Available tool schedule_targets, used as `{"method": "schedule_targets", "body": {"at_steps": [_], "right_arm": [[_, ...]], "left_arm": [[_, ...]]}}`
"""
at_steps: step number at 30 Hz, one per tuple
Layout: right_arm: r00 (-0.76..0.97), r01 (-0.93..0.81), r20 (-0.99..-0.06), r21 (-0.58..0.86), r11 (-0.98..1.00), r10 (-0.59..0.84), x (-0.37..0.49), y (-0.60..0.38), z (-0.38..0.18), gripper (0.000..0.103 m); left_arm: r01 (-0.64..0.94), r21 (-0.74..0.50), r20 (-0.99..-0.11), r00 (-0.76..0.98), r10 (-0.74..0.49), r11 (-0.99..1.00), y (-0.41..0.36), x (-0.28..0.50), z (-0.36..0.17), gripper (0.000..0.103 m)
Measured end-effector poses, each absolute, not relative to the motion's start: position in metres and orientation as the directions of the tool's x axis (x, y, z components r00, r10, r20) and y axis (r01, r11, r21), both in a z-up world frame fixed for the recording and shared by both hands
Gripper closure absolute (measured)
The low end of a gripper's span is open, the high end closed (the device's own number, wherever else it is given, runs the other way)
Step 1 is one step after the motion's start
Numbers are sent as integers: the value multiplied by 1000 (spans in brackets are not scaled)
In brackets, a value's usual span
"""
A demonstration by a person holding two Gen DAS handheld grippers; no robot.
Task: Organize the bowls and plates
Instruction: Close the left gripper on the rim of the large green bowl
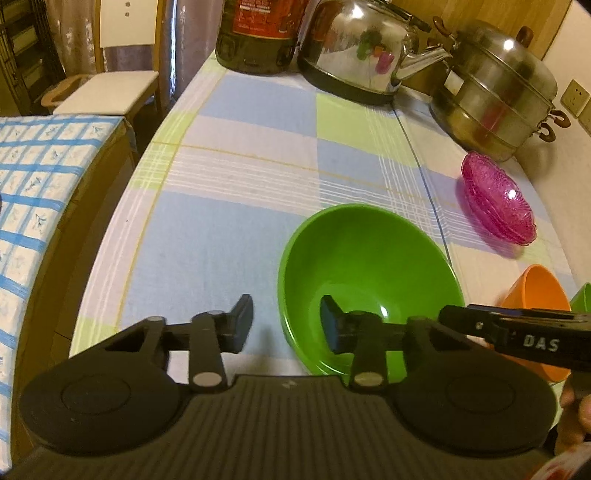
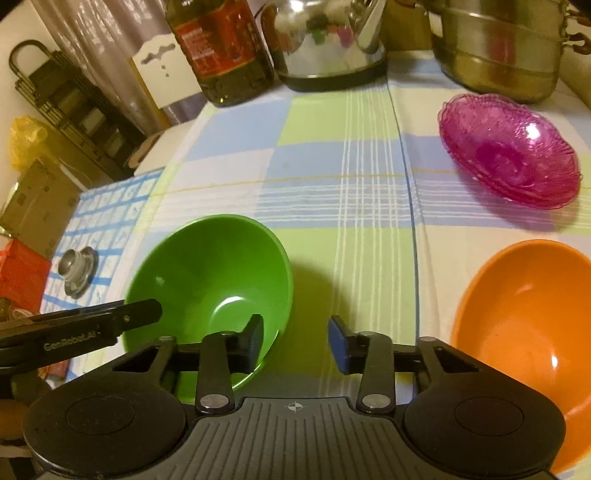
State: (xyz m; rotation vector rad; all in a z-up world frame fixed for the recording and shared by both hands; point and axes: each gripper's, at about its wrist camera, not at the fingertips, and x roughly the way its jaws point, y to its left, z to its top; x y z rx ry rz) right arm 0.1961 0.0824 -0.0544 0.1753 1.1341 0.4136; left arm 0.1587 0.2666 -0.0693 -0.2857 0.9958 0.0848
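Observation:
A green bowl point(image 1: 369, 258) point(image 2: 207, 273) stands upright on the checked tablecloth. My left gripper point(image 1: 286, 325) straddles its left rim, one finger outside and one inside; the pads stand apart from the rim, so it is open. My right gripper point(image 2: 297, 341) straddles the opposite rim the same way and is open too. An orange bowl point(image 1: 535, 291) point(image 2: 528, 332) sits to the right of the green one. Farther back on the right rests a stack of pink glass plates point(image 1: 498, 199) point(image 2: 509, 155).
Along the table's back stand an oil bottle point(image 1: 258, 33) point(image 2: 221, 48), a steel kettle point(image 1: 362, 48) point(image 2: 325, 40) and a steamer pot point(image 1: 495, 88) point(image 2: 495, 48). The table edge point(image 1: 122, 236) runs down the left, beside a blue-checked surface point(image 1: 33, 192) holding a metal knob point(image 2: 75, 266).

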Motion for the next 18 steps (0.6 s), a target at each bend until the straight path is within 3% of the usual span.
{"method": "schedule_targets", "body": {"at_steps": [3,8,18], "right_arm": [[340,-236,-852,333,913,399,199,88,-62,72],[326,-249,-844,357,900,425,201,92,-66,89],[326,-240,-848,354,904,418,197,92,-61,90]], "left_arm": [[-199,-202,-842,536,-66,959,269,161,-74,81],[-181,-211,-836,542,-82,961,268,161,-72,93],[-164,-161,-845,533,-50,973,256,157,-64,93]]}}
